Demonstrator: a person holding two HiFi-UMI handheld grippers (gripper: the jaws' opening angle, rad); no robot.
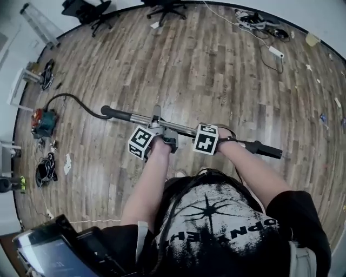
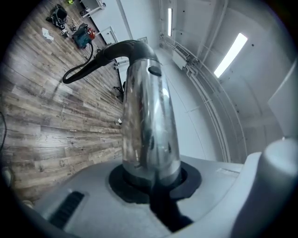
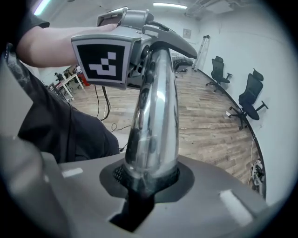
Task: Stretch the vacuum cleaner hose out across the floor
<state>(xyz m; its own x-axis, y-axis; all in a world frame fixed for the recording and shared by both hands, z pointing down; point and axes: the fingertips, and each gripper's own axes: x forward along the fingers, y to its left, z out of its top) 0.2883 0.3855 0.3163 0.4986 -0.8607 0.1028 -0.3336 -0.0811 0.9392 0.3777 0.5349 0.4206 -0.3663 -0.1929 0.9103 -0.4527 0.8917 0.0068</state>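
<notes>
Both hands hold the vacuum's chrome wand [image 1: 181, 127] level in front of the person, above the plank floor [image 1: 216, 70]. The left gripper [image 1: 159, 138] has its jaws clamped round the tube near the middle, and the right gripper [image 1: 216, 138] is clamped on it too, nearer the black grip end [image 1: 265, 149]. From the wand's left end the black hose [image 1: 75, 100] curves out in a shallow arc (not yet straight) to the red-and-teal vacuum cleaner [image 1: 43, 121], which sits near the floor's left edge. Office chairs [image 1: 165, 8] stand at the far edge, with loose cables [image 1: 259, 21] towards the far right corner.
</notes>
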